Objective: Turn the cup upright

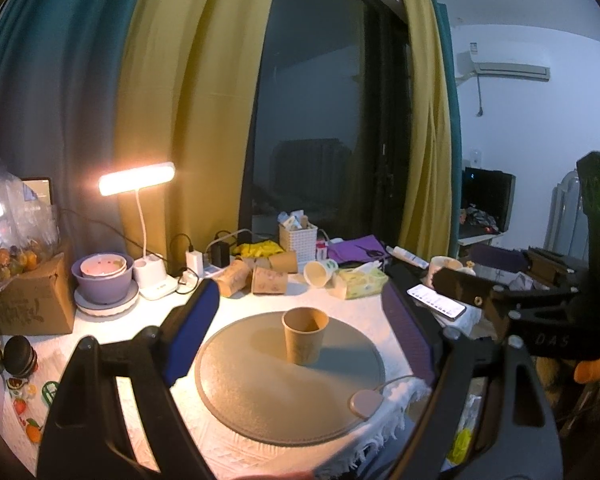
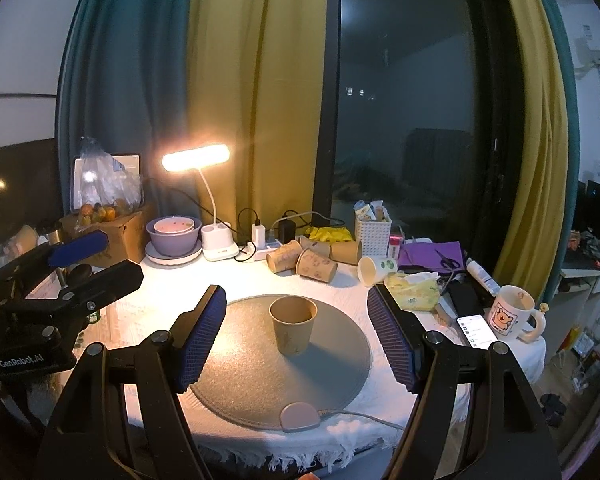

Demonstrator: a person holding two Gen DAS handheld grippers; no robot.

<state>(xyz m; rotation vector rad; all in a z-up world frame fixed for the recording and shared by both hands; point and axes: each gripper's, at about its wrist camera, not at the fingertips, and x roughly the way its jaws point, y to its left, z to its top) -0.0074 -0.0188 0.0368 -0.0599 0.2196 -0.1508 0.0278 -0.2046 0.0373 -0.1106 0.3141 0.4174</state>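
A brown paper cup [image 1: 304, 336] stands upright, mouth up, on a round grey mat [image 1: 260, 396] on the white-clothed table. It also shows in the right wrist view [image 2: 293, 325], on the same mat [image 2: 320, 376]. My left gripper [image 1: 300, 332] is open and empty, its blue-padded fingers [image 1: 192, 336] wide apart on either side of the cup, short of it. My right gripper [image 2: 296, 336] is open and empty too, its fingers [image 2: 202, 336] flanking the cup from the near side. The left gripper's body shows at the left of the right wrist view [image 2: 60, 276].
Several paper cups [image 2: 312, 262] lie on their sides behind the mat. A lit desk lamp [image 2: 204, 200], purple bowls [image 2: 174, 236], a white basket [image 2: 373, 232], tissues [image 2: 414, 290], a phone [image 2: 480, 330] and a bear mug [image 2: 514, 312] crowd the back and right. A pink puck with a cable [image 2: 300, 416] lies on the mat's near edge.
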